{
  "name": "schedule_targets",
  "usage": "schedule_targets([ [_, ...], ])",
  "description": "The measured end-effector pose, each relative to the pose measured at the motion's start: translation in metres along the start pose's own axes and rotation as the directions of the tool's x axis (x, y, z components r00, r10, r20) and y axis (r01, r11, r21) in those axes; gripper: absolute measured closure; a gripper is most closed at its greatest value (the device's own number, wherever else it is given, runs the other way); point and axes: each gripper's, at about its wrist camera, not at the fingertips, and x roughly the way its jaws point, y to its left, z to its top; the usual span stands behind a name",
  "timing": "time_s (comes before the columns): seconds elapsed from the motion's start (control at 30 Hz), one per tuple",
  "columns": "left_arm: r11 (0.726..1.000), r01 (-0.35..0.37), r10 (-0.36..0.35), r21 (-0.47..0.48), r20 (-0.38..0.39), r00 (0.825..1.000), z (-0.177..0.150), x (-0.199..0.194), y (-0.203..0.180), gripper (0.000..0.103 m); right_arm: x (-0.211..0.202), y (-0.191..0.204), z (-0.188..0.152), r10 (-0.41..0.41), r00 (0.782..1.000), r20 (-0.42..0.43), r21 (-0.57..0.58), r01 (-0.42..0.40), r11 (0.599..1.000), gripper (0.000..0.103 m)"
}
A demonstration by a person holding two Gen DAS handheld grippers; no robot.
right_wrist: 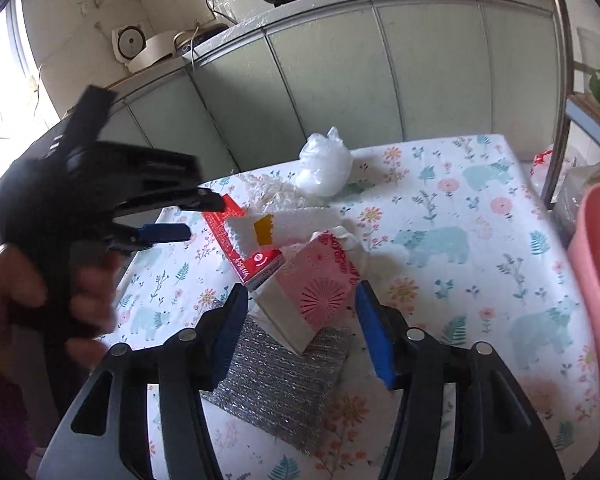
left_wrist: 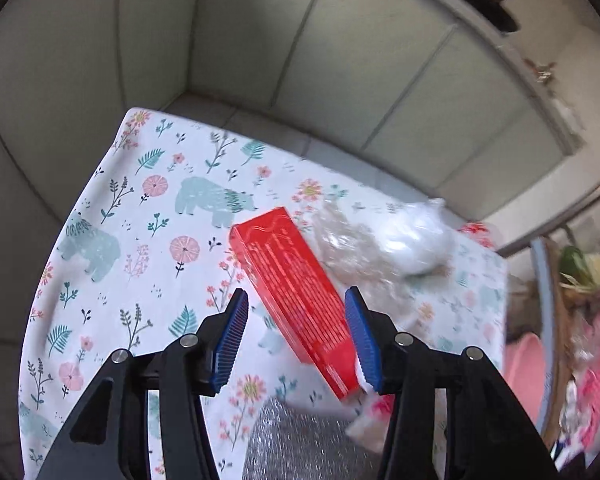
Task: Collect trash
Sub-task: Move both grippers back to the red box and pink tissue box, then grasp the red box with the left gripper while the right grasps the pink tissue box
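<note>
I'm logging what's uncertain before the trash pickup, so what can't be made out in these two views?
- Red box: print too blurred to read in the left wrist view; the styrofoam piece covers part of it in the right wrist view.
- Silver foil pad: near end hidden behind the right hand-held gripper.
- Pink container: cut off by the right edge.

On the table [right_wrist: 480, 216], the trash is gathered near the centre. Seen from the right wrist, the long box [right_wrist: 240, 240] is laid at 10 o'clock of the flat carton [right_wrist: 320, 292], with a foam piece [right_wrist: 296, 226] resting across both. A foil pad [right_wrist: 280, 392] is partly covered by the carton at its 6 o'clock. A tied plastic bag [right_wrist: 326, 164] is set at 12 o'clock, crumpled film [right_wrist: 268, 192] just beside it.
</note>
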Motion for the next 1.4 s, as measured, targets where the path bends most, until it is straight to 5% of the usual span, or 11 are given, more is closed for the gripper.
schedule_targets([
  [0.27,0.996,-0.09,0.089,-0.02,-0.037,0.995,0.004,0.03,-0.016,0.054,0.025,0.005,0.002,-0.037,0.999,-0.017,-0.019,0.037,0.999,0.045],
  [0.5,0.989,-0.087,0.091,0.122,-0.027,0.995,0.004,0.034,-0.033,0.054,0.031,-0.009,0.003,-0.042,0.998,-0.047,0.002,0.042,0.999,0.046],
  [0.73,0.974,-0.048,0.046,0.222,0.015,0.999,-0.002,0.015,-0.029,0.103,0.018,-0.014,0.004,-0.023,0.999,-0.04,-0.021,0.022,1.0,0.076],
  [0.87,0.978,-0.004,0.004,0.21,-0.002,1.0,-0.009,0.011,-0.015,0.103,0.004,-0.018,0.006,-0.05,0.999,-0.021,-0.038,0.049,0.998,0.091],
  [1.0,0.991,0.053,-0.052,0.123,-0.015,0.999,-0.009,0.001,0.002,0.1,-0.012,-0.036,0.006,-0.091,0.996,-0.012,-0.016,0.091,0.996,0.096],
  [1.07,0.994,0.071,-0.069,0.079,-0.027,0.997,-0.006,-0.003,0.01,0.072,-0.017,-0.048,0.005,-0.094,0.995,-0.016,0.016,0.094,0.995,0.099],
  [1.13,0.996,0.089,-0.088,0.03,-0.035,0.995,-0.002,-0.003,0.009,0.062,-0.021,-0.059,0.003,-0.074,0.997,-0.019,0.064,0.075,0.995,0.099],
  [1.4,0.989,-0.022,0.034,0.146,-0.08,0.996,-0.016,0.024,-0.03,0.06,-0.029,-0.075,-0.006,-0.039,0.999,-0.027,0.105,0.042,0.994,0.099],
])
